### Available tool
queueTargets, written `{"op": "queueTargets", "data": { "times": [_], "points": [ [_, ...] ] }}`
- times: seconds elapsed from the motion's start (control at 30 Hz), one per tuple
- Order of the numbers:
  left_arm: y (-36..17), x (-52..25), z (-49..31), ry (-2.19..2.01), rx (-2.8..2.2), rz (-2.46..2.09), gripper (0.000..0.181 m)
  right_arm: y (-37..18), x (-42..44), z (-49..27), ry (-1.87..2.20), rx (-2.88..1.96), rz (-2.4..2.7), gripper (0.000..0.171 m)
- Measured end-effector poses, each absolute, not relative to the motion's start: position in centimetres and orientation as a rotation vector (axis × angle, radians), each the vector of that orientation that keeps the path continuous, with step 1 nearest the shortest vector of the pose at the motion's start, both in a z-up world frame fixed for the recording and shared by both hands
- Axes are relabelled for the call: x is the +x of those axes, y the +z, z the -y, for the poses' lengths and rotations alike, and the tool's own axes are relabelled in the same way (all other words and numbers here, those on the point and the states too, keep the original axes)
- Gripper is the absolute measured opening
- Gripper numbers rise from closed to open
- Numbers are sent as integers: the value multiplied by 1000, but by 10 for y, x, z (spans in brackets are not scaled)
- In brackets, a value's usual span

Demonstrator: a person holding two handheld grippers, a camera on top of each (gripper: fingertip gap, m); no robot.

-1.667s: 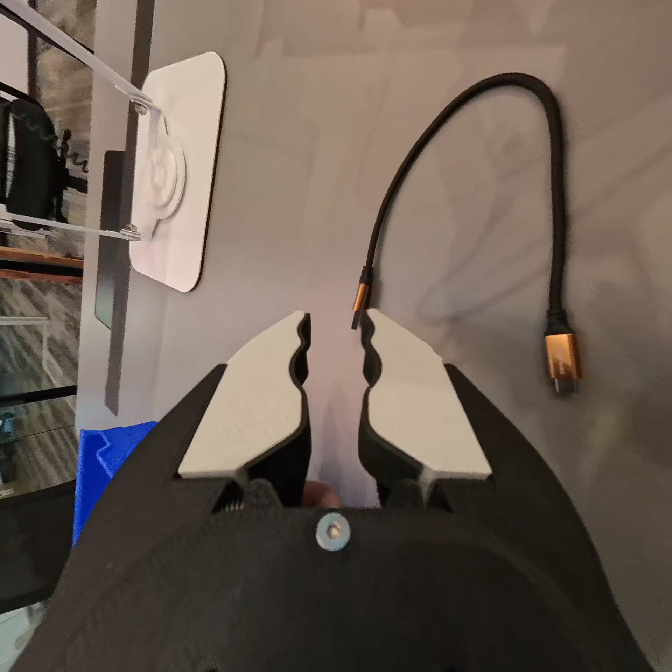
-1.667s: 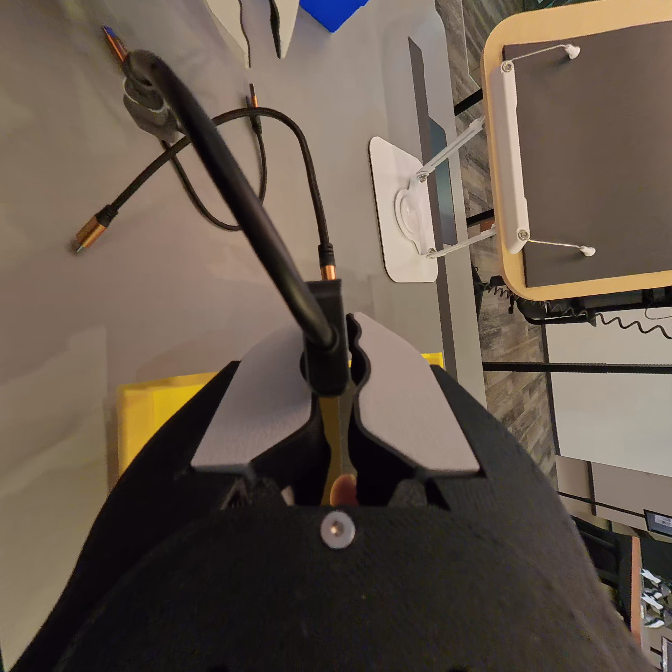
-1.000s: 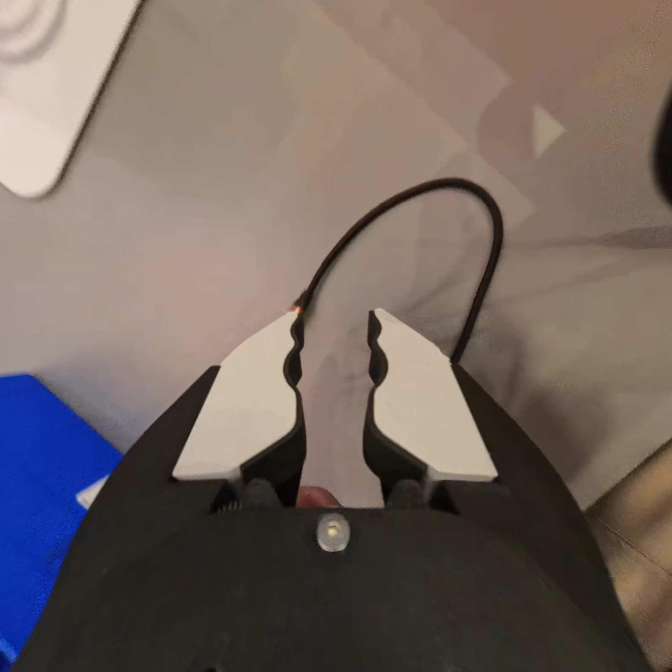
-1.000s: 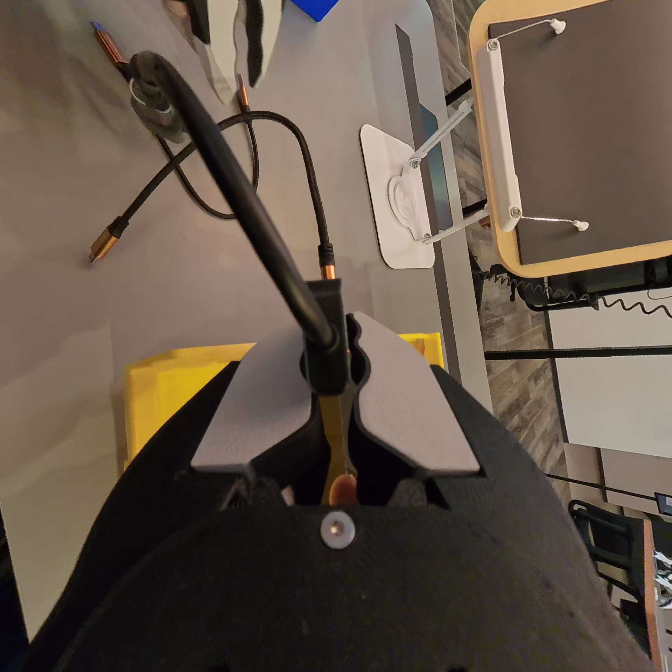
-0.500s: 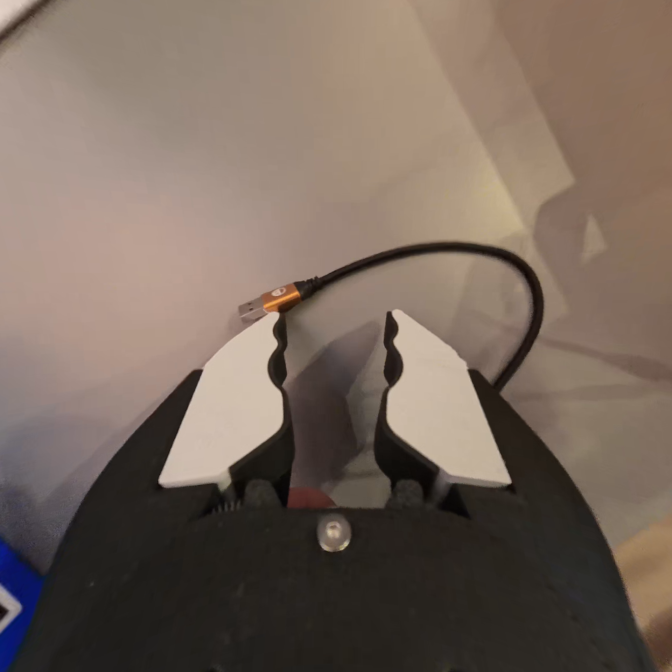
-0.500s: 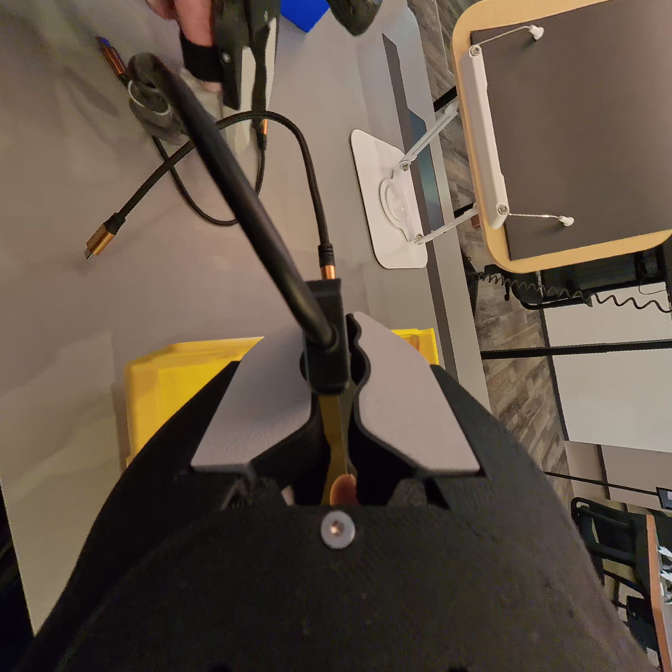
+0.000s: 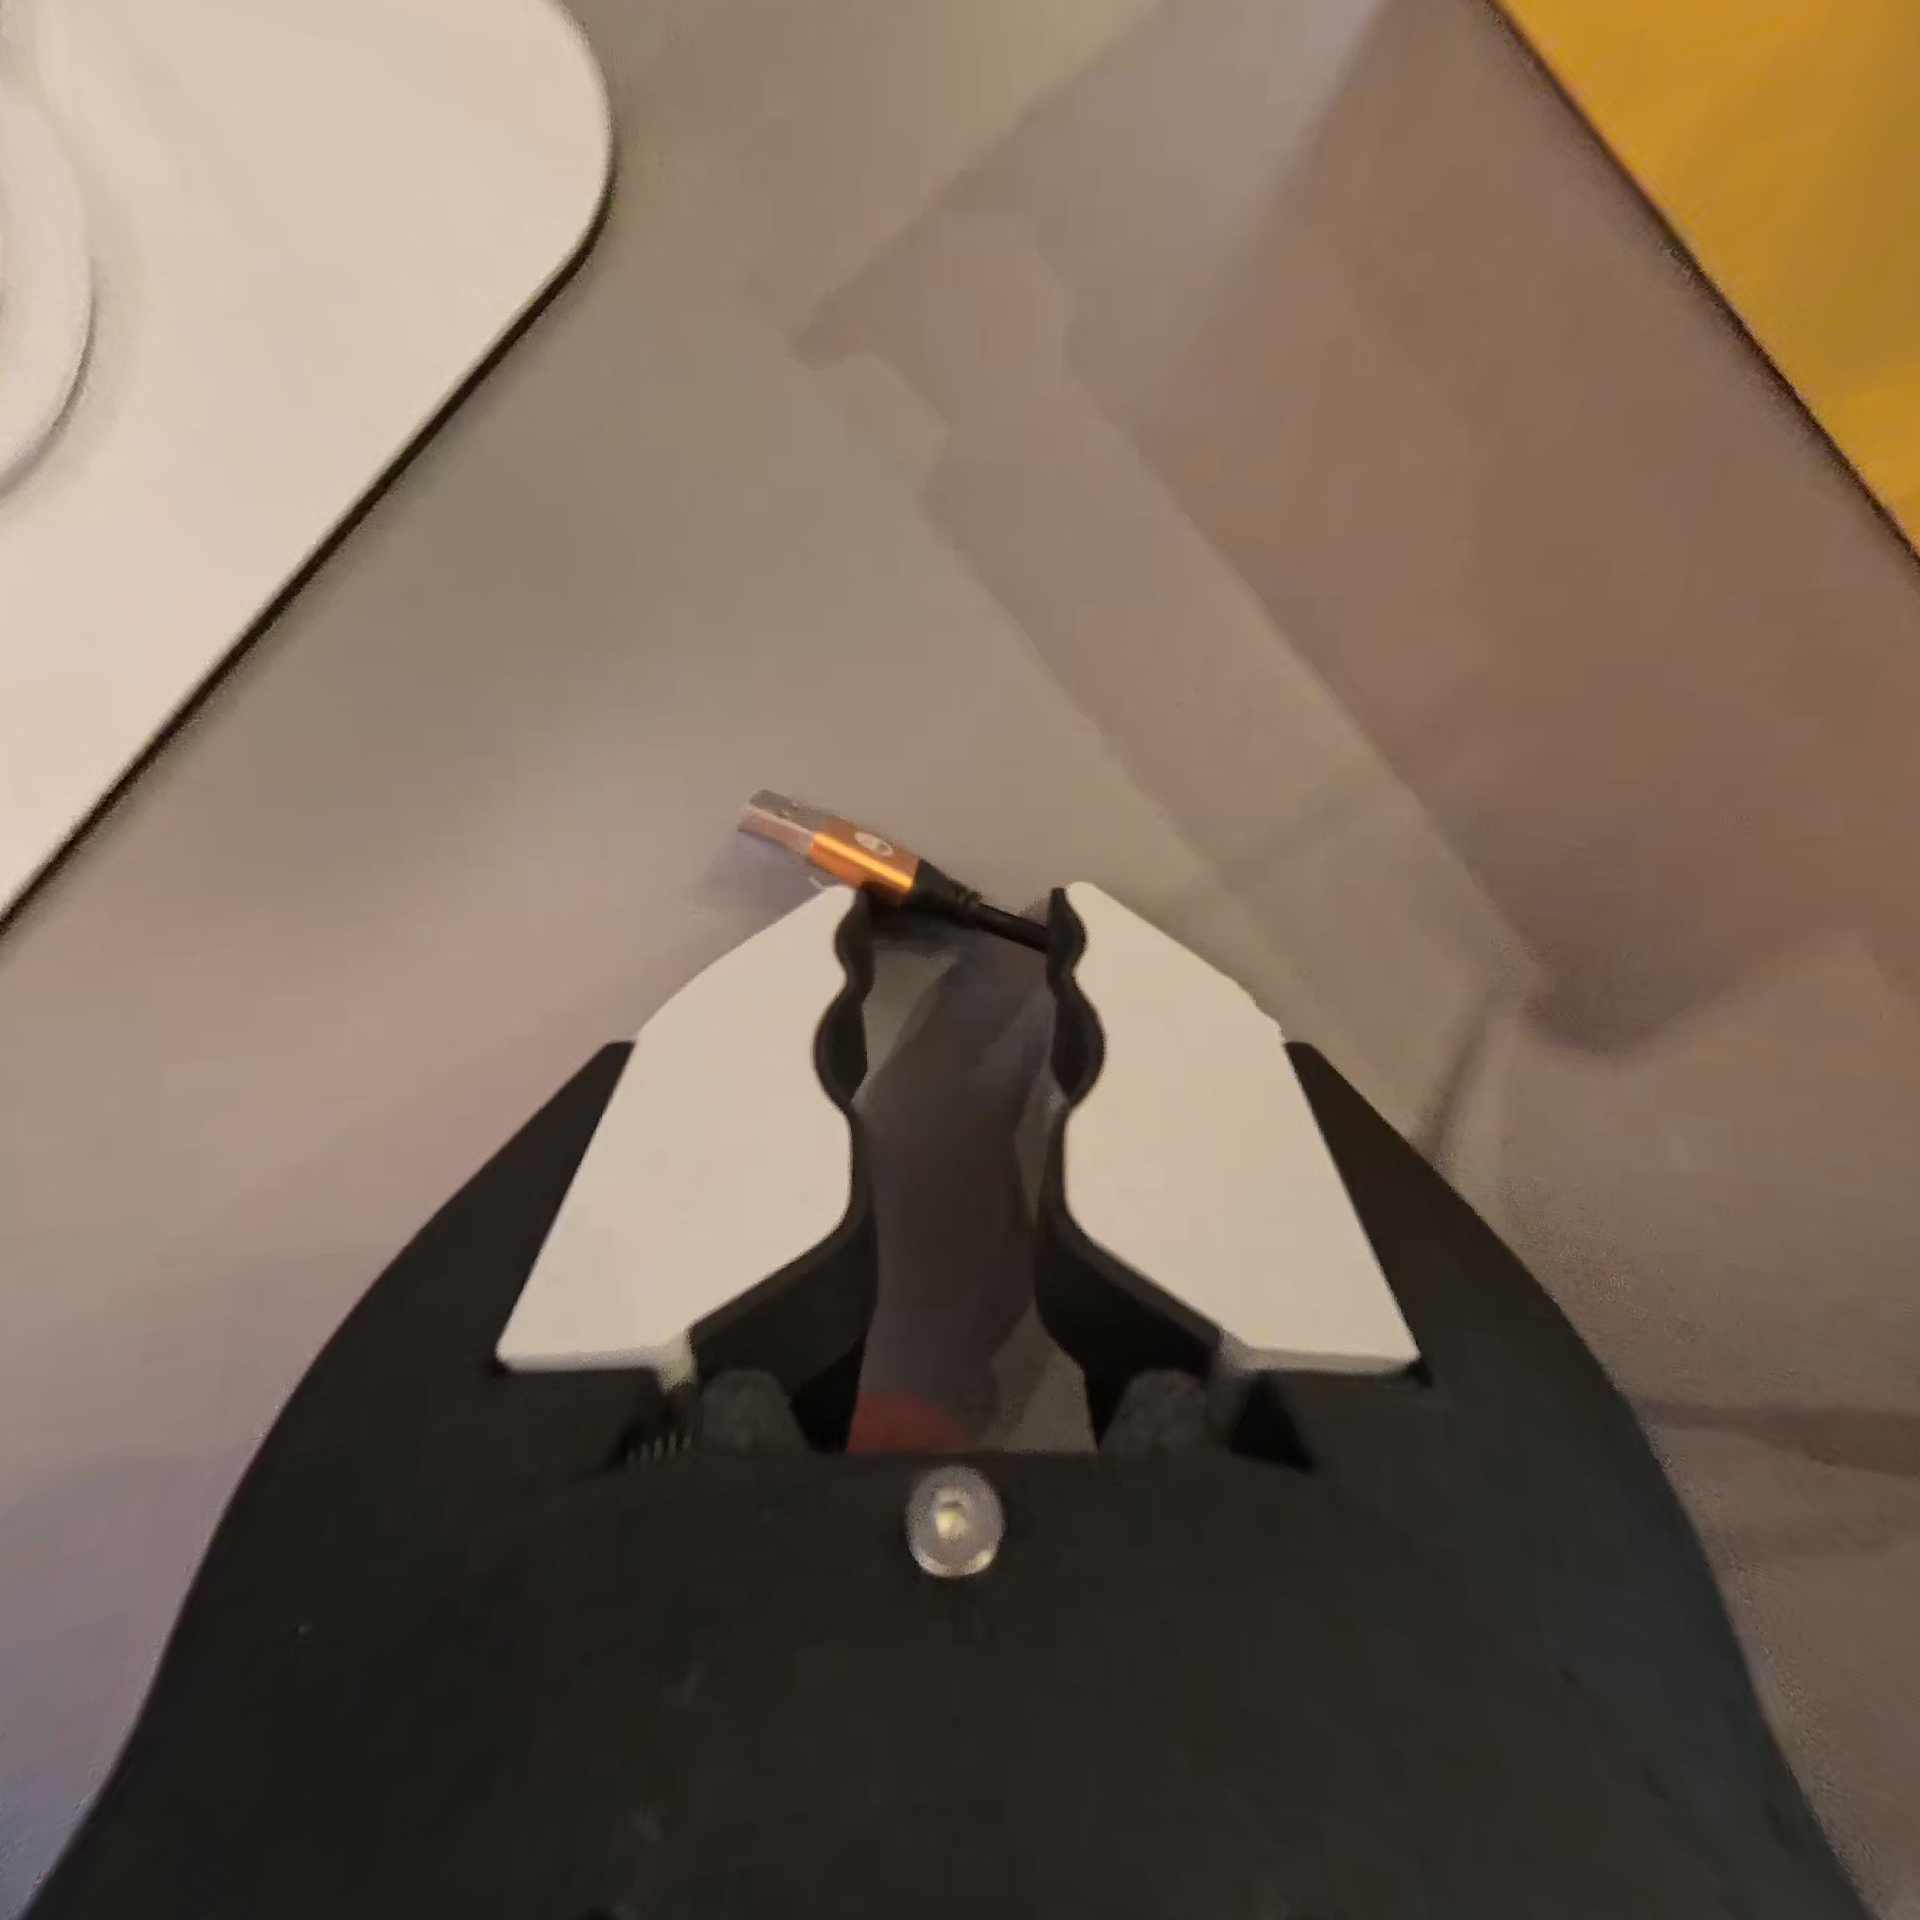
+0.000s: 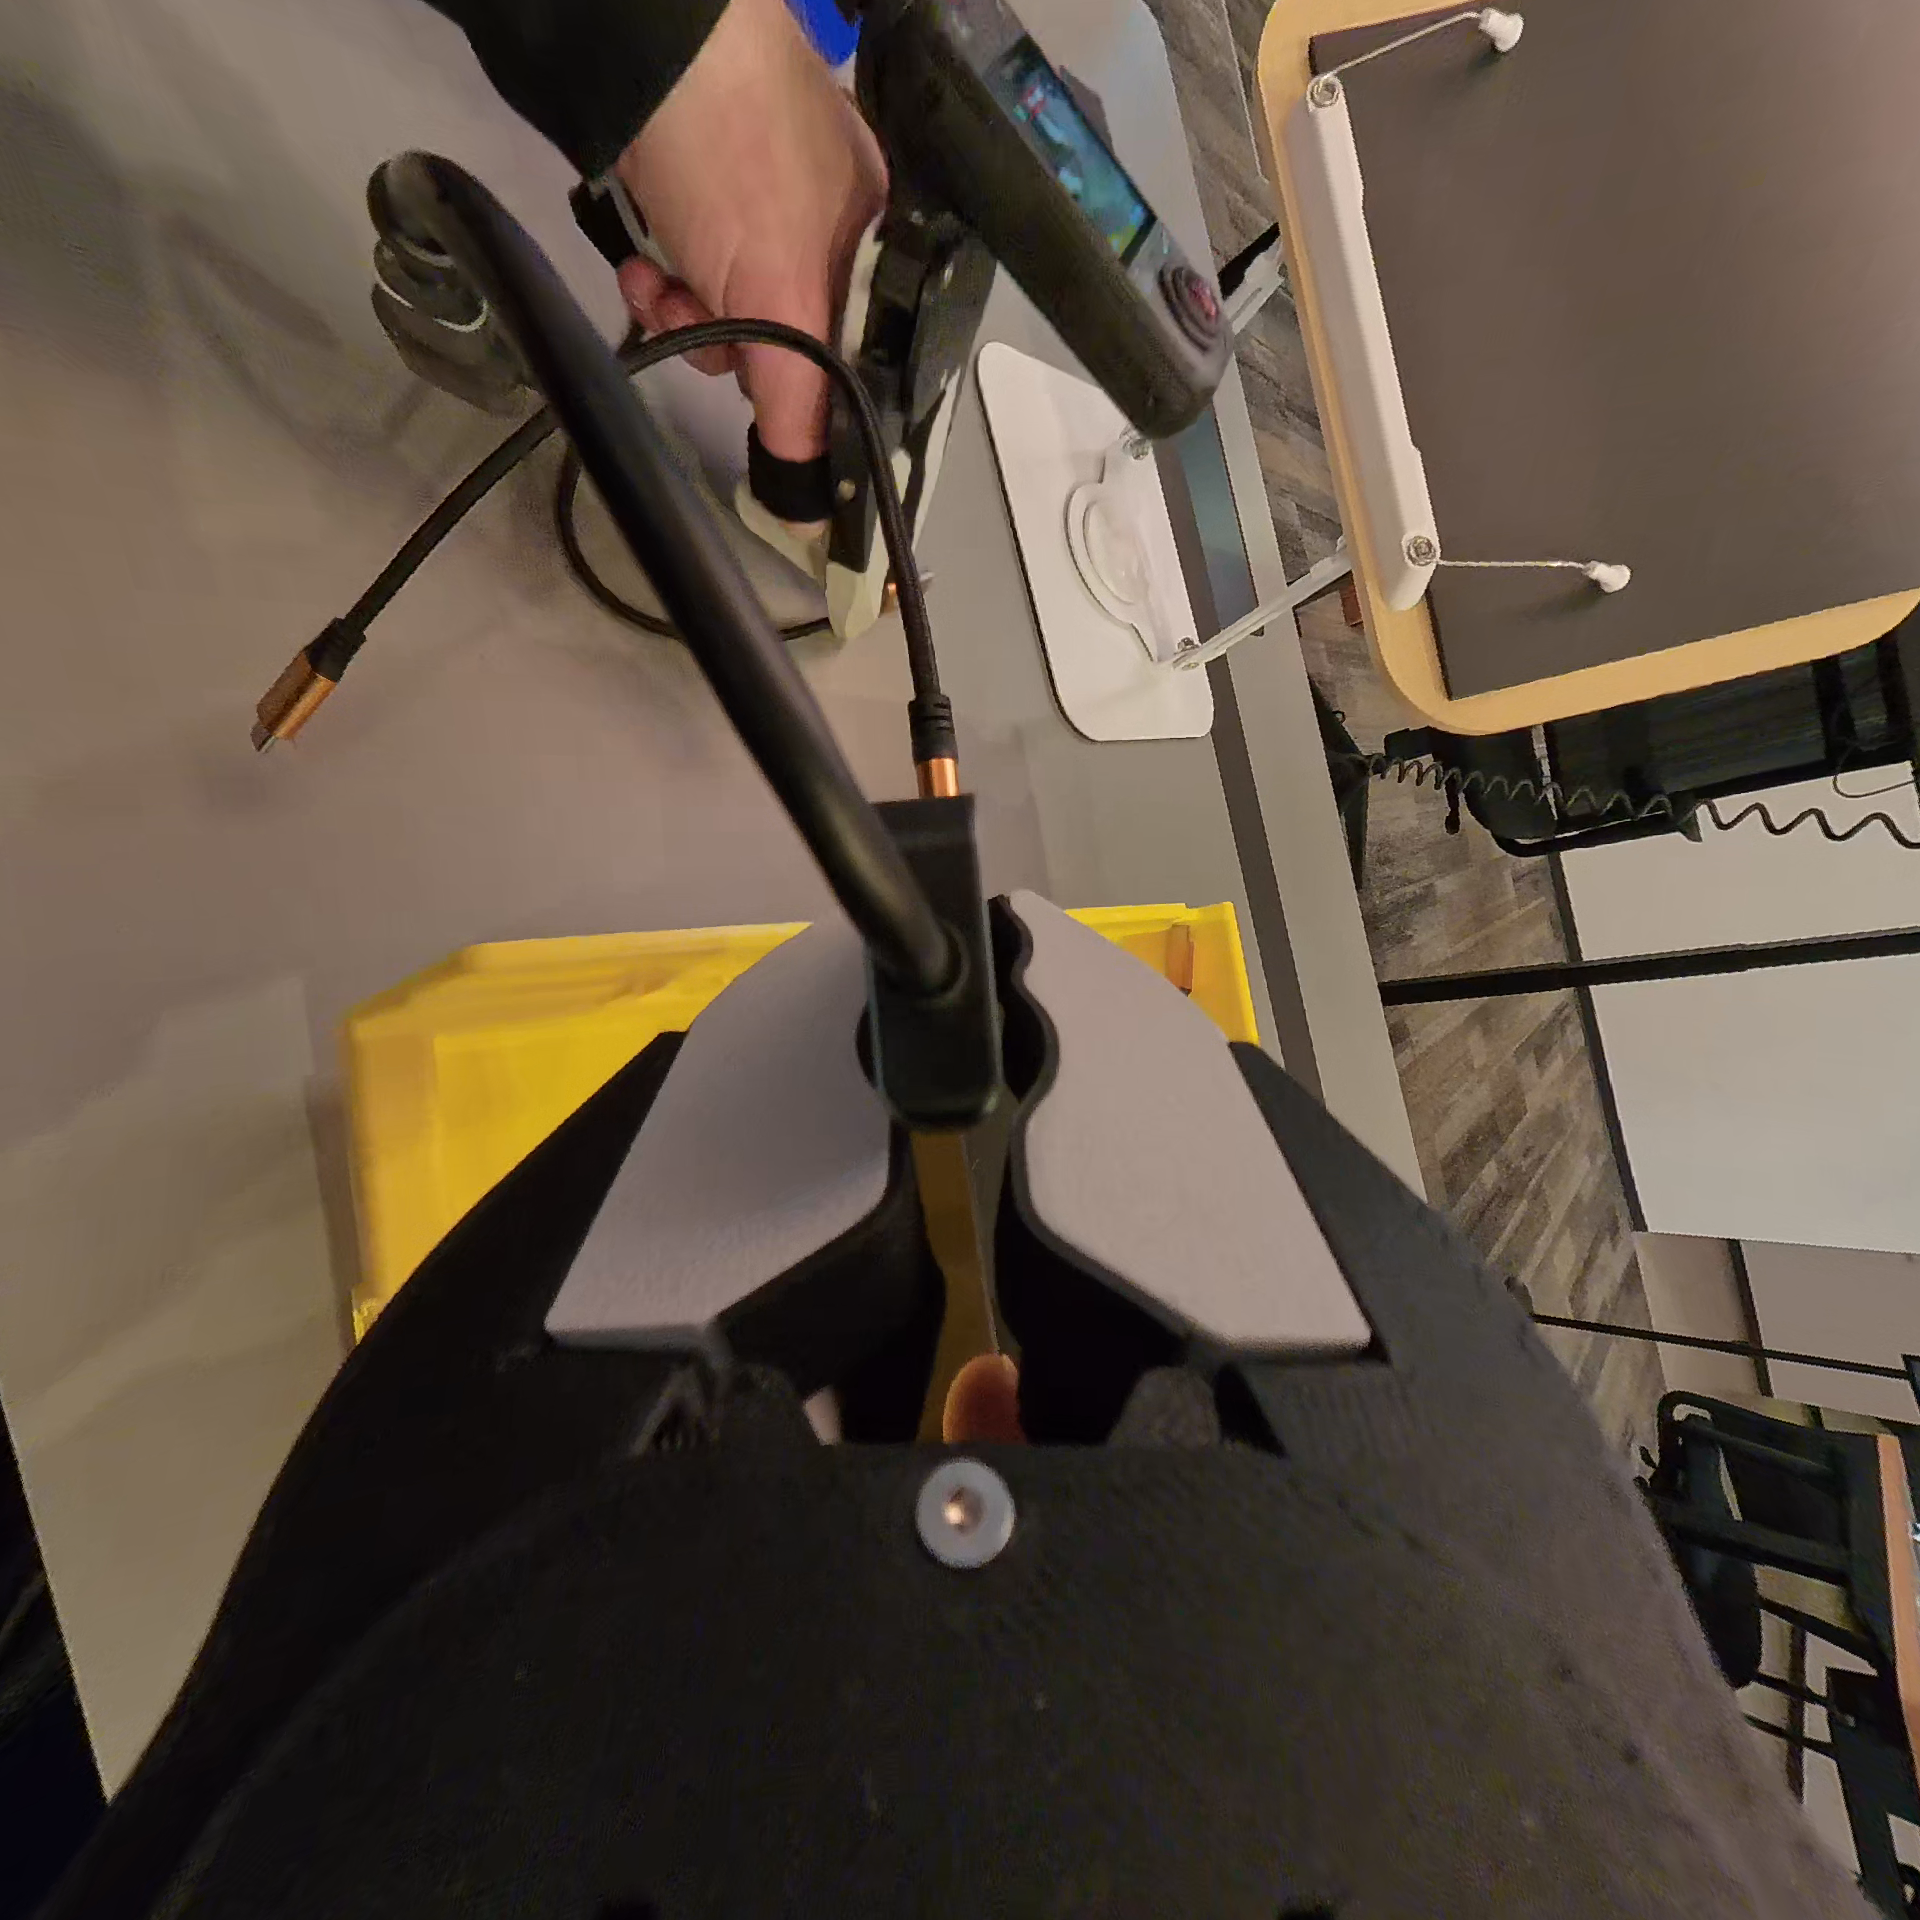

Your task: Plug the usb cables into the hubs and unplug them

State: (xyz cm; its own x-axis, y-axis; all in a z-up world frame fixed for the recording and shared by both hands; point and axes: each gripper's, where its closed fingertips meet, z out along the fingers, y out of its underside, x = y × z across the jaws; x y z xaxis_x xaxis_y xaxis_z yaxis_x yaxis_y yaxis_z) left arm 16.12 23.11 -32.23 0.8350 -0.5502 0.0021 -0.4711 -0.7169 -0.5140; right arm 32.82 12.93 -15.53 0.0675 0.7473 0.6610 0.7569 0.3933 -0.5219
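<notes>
My left claw [image 7: 954,902] stands released, its white fingers [image 7: 727,1122] spread apart just above the grey worktop [image 7: 520,727]. An orange-collared USB plug [image 7: 831,852] lies on the worktop right at the tip of the left finger, metal end pointing away to the left, and its thin black lead runs across the gap toward the right fingertip. I cannot tell whether the fingers touch it. A white pad [image 7: 208,312] lies at the far left, and a yellow bin [image 7: 1766,208] shows at the top right corner.

My right claw [image 8: 951,935] is clenched on a black hub [image 8: 930,997], held upright between the grey fingers [image 8: 1164,1122]. The hub's thick black cable [image 8: 665,520] rises diagonally to a bundled coil [image 8: 436,281] on the worktop. A braided cable with a copper collar [image 8: 940,774] sits plugged into the hub's far end and loops back toward my left hand [image 8: 769,208], which grips the other claw's handle. Another braided cable ends in a loose copper plug [image 8: 296,701] lying on the worktop at the left, well apart from the hub. The yellow bin [image 8: 540,1039] sits just beneath my right claw.
</notes>
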Motion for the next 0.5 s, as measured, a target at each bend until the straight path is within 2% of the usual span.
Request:
{"op": "queueTargets", "data": {
  "times": [0.13, 0.23, 0.27, 0.33, 0.37, 0.4, 0.5],
  "points": [
    [-322, 186, -223, -285, -2400, -910, 10, -157, 331, -130, -8, -1353, 1662, 11],
    [-322, 189, -219, -330, -2386, -947, 8, -158, 332, -130, -2, -1355, 1661, 11],
    [-322, 189, -218, -350, -2383, -947, 11, -159, 332, -130, -1, -1357, 1662, 12],
    [-320, 195, -213, -399, -2385, -965, 35, -161, 331, -131, 6, -1361, 1663, 11],
    [-321, 195, -213, -348, -2380, -1005, 39, -162, 331, -131, 4, -1362, 1666, 12],
    [-321, 194, -214, -272, -2344, -1059, 36, -162, 331, -131, 3, -1362, 1669, 12],
    [-321, 192, -217, -130, -2303, -1090, 10, -163, 329, -131, 4, -1362, 1671, 11]
  ]
}}
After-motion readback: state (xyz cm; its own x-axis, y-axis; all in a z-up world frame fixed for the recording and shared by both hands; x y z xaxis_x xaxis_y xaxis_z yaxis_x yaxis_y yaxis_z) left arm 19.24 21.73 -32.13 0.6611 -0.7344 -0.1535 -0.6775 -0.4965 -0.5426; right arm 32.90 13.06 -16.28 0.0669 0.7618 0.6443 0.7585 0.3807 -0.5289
